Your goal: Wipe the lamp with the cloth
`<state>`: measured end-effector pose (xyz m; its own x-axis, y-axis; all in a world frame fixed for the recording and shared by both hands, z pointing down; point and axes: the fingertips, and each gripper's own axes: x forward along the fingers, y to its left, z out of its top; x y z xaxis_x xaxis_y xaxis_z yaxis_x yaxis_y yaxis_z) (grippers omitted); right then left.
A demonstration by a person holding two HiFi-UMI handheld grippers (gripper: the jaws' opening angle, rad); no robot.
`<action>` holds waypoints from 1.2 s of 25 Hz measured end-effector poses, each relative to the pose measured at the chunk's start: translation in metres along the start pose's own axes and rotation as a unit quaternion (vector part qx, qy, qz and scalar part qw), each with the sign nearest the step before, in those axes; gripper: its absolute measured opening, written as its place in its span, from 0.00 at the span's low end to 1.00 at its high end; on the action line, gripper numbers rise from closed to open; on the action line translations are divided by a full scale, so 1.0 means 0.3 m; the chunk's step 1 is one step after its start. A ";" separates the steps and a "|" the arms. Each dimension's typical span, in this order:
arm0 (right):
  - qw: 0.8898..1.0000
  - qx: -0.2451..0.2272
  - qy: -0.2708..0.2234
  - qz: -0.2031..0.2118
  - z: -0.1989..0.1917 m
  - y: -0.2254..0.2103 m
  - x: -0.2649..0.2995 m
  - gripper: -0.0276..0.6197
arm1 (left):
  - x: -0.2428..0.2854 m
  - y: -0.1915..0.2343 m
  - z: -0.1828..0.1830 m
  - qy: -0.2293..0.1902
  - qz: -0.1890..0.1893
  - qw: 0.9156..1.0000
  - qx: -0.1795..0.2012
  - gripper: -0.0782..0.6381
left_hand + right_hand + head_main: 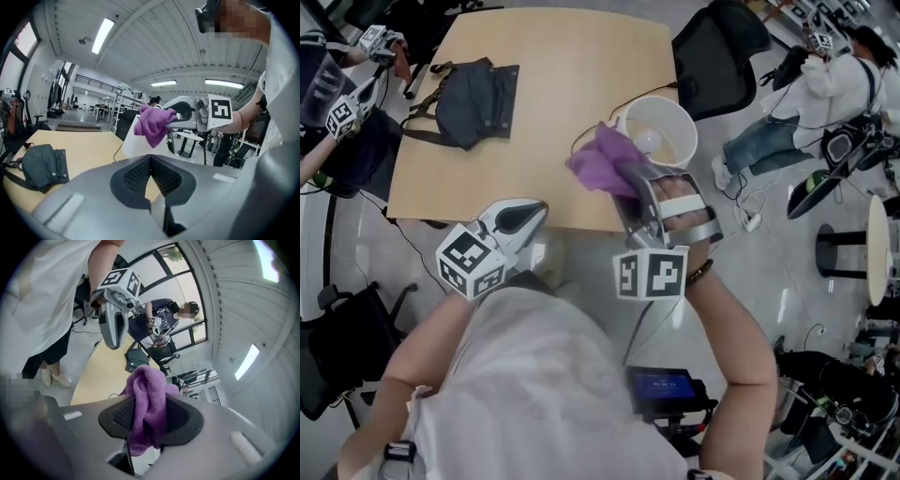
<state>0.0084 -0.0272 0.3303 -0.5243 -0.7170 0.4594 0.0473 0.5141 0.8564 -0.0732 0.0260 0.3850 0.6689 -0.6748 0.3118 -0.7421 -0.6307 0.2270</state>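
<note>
The right gripper's point(149, 414) jaws are clamped on the purple cloth point(148, 392), which fills the gap between the pads and bunches out past the tips and below them. In the head view this gripper point(630, 180) holds the cloth point(604, 159) at the left rim of the lamp point(667, 129); the cloth seems to hang just clear of the white shade rather than press on it, though the angle is poor for judging. The lamp's shade opens upward with the bulb showing inside. The left gripper's point(151, 174) jaws are together at the tips with nothing between them. It point(521, 217) is held low and left of the lamp, apart from it and from the cloth. The lamp stands on the wooden table point(562, 66), and a thin cord point(581, 141) runs off its left side. A dark bag point(469, 98) lies well to the lamp's left. A black chair point(717, 47) stands just beyond the lamp
</note>
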 end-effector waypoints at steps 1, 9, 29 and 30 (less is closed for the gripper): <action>1.000 0.014 0.000 -0.007 -0.010 -0.003 0.002 0.27 | -0.006 -0.013 -0.001 0.002 -0.001 1.000 0.005 0.11; 0.998 0.058 0.033 0.006 -0.107 0.130 0.085 0.27 | -0.069 -0.061 -0.035 0.017 0.004 1.000 0.011 0.11; 0.987 0.078 0.060 0.125 -0.066 0.490 0.078 0.27 | -0.028 0.052 -0.007 0.026 -0.050 0.998 0.033 0.11; 0.989 0.087 0.051 0.113 -0.050 0.456 0.052 0.27 | -0.022 0.049 -0.004 0.024 -0.055 0.998 0.034 0.11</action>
<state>0.0194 0.0249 0.4584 -0.4284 -0.6145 0.6625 0.0019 0.7326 0.6807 -0.0885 0.0219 0.3874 0.7414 -0.5822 0.3337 -0.6591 -0.7250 0.1996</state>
